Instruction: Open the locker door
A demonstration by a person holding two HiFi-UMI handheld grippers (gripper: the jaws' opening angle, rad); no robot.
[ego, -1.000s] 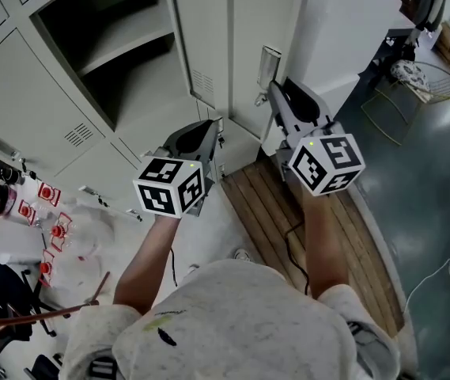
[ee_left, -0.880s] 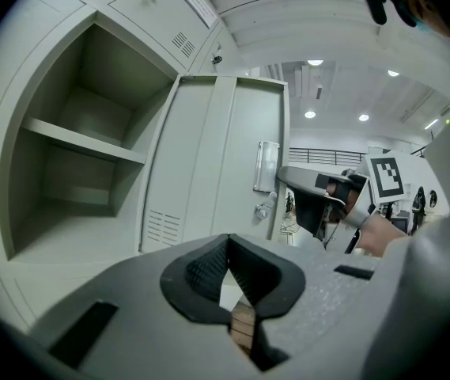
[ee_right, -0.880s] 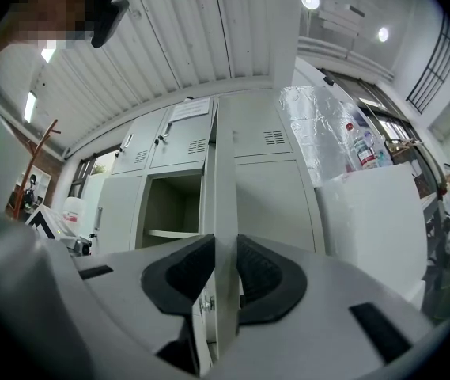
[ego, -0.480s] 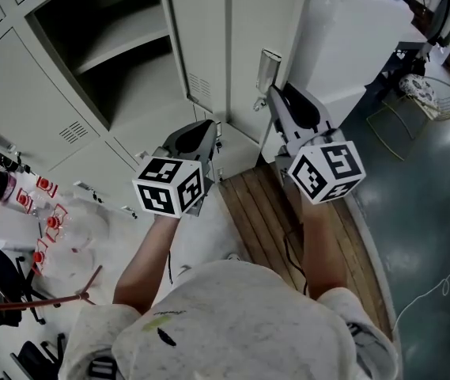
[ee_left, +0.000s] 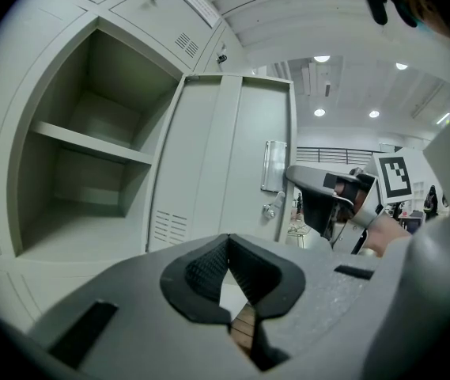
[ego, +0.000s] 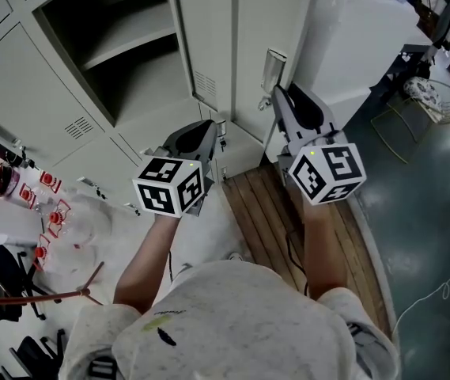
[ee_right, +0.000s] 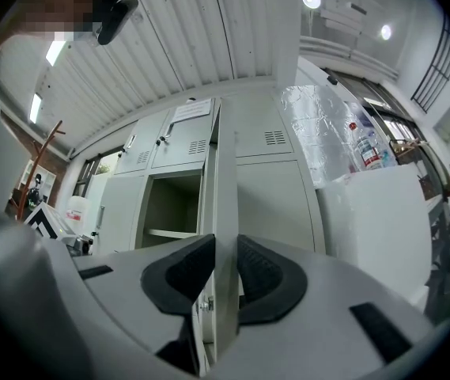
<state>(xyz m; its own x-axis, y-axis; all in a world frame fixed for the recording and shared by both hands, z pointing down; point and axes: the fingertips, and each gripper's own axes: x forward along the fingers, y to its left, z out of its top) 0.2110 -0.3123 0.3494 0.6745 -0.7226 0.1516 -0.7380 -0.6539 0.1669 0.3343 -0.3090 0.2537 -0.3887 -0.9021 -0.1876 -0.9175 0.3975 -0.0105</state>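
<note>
The grey locker door point(ego: 240, 46) stands swung out from its open compartment point(ego: 114, 54), which holds a shelf. The door's latch plate point(ego: 272, 68) shows near its free edge. My right gripper point(ego: 278, 105) is shut on that free edge; in the right gripper view the thin door edge point(ee_right: 225, 196) runs upright between the two pads of the right gripper point(ee_right: 225, 279), which press on it. My left gripper point(ego: 213, 131) hangs lower left of the door, shut with nothing in it. In the left gripper view the left gripper point(ee_left: 226, 269) faces the door point(ee_left: 225, 157).
Closed locker doors point(ego: 19, 93) lie to the left. A white cabinet point(ego: 351, 30) stands right of the door. Wooden floor slats point(ego: 264, 204) run under my arms. A wire basket point(ego: 434, 85) sits at far right, and red-and-white items in plastic point(ego: 51, 228) at left.
Hardly anything differs: the right gripper with the door edge has drifted slightly, and the left gripper stays where it was.
</note>
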